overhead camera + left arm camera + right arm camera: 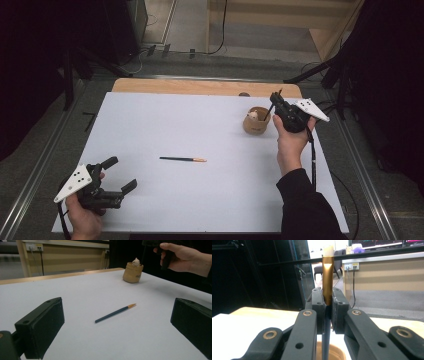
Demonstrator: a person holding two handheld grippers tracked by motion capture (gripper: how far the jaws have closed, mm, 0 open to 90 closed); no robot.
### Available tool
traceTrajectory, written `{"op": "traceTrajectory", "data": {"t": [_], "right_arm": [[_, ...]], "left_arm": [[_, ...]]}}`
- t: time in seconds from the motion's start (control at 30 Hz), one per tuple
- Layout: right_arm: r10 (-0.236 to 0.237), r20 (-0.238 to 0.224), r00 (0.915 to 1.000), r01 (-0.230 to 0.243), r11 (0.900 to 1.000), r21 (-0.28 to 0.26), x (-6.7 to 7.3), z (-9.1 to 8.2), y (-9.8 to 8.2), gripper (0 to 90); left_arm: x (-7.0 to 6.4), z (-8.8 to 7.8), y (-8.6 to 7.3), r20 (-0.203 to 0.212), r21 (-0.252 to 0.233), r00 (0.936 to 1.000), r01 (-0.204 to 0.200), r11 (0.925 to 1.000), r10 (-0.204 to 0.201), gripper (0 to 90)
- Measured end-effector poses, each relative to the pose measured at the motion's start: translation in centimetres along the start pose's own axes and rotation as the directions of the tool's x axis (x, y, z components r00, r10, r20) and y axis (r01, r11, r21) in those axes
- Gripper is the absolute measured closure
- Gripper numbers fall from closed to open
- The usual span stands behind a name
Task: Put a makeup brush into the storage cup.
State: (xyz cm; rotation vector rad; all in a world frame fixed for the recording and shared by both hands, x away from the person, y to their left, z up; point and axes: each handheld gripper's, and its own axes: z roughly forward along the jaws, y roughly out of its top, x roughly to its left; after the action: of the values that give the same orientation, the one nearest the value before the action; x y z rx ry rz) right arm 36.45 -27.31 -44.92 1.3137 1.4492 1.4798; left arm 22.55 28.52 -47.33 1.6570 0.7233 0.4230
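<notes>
Right gripper (274,102): fingers clamped on a pencil (327,277), directly above the cup (256,120). Left gripper (120,175): fingers apart, second pencil (183,159) lying well ahead.

A white tabletop (150,200) with a bare wooden strip (200,87) along its far edge stands on a grey floor (45,150). Metal rails (35,172) run along the floor on both sides of it. Beyond the far edge a light wooden partition (280,20) crosses the room, and a black cable (220,30) trails over the floor in front of it. In the left gripper view the partition carries a white socket strip (34,246) with plugs and cords hanging down. Dark curtains or panels (30,75) close off the left and right sides. In the right gripper view, a black bar (374,253) crosses in front of bright screens (382,243), and an office chair (318,270) stands in a lit area behind.
</notes>
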Motion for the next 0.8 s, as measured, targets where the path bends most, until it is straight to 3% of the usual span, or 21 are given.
{"op": "traceTrajectory", "data": {"t": [0.67, 0.8], "right_arm": [[-0.032, -0.015, 0.9994, 0.033, 0.996, 0.086, 0.2, 1.0, -2.0, 84.3], [-0.014, -0.008, 0.9999, 0.015, 0.995, 0.096, 0.0, 1.0, -2.4, 84.2]], "left_arm": [[0.0, 0.1, 0.0, 0.003, 0.003, 1.0000, -0.006, 1.0000, 0.006, 0.0], [-0.1, 0.1, 0.0, 0.004, 0.003, 1.0000, -0.008, 1.0000, 0.008, 0.0]]}}
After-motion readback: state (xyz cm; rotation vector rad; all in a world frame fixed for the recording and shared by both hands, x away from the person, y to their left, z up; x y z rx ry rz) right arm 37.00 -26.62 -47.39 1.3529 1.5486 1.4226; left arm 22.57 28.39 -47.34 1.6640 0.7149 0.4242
